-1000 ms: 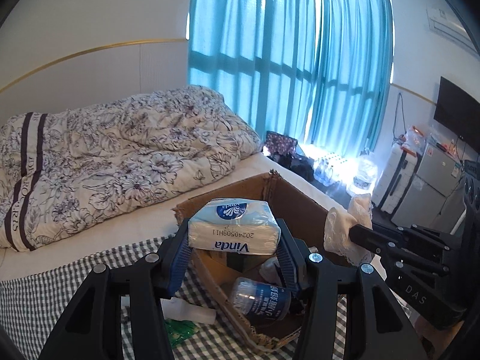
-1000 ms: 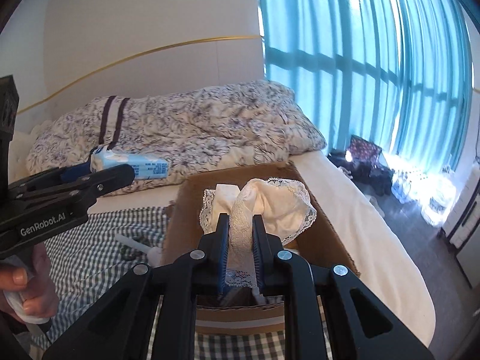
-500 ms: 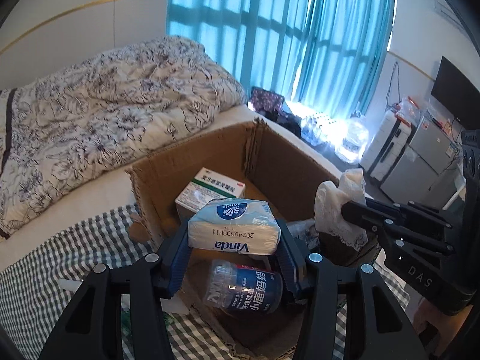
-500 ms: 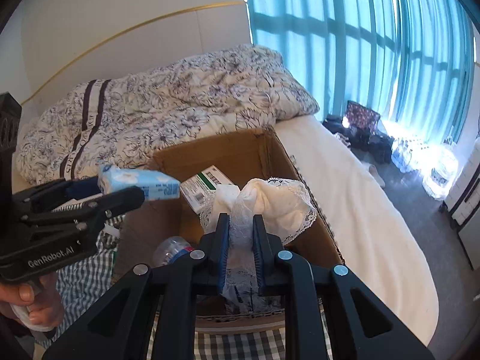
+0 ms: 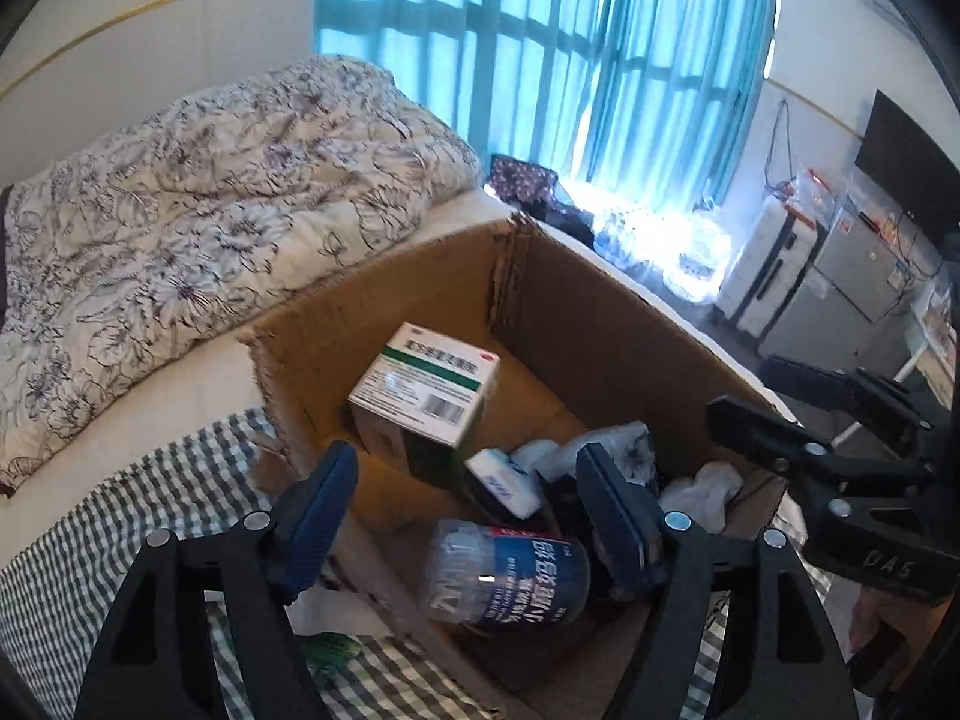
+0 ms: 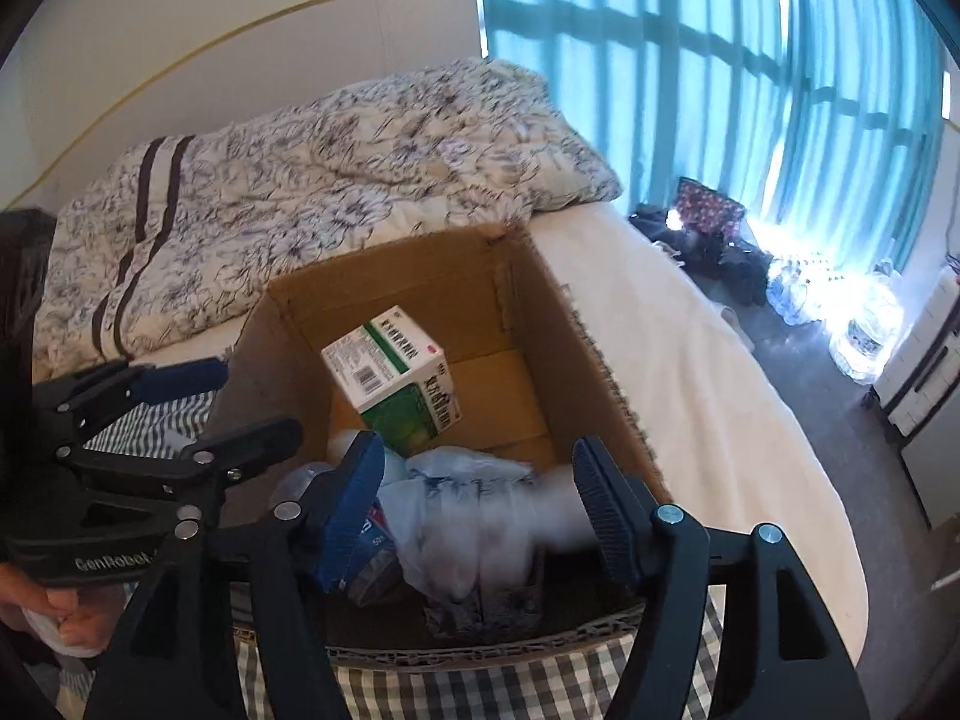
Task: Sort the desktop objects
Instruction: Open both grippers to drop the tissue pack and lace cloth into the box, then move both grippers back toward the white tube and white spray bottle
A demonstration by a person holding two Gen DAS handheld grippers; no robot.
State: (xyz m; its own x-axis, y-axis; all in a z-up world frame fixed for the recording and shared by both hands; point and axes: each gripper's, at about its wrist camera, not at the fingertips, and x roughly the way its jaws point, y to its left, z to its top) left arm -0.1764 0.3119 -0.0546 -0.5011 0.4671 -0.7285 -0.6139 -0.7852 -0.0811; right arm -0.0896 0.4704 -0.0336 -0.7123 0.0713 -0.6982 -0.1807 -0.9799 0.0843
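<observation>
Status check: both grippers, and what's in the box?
Left gripper, right gripper: jaws open, empty. Tissue pack, lace cloth in cardboard box. Nothing obstructing.

Daylight comes through the sheer teal curtains (image 5: pixel 540 78) and blows out to white glare on the floor below them. The brown cardboard box (image 6: pixel 576 336) interior sits in softer shade, the black tongs dark in front. In the right wrist view a pale cloth (image 6: pixel 480 516) inside the box is smeared with blur. Fisheye bending curves the walls, and black vignetting rims both views.
</observation>
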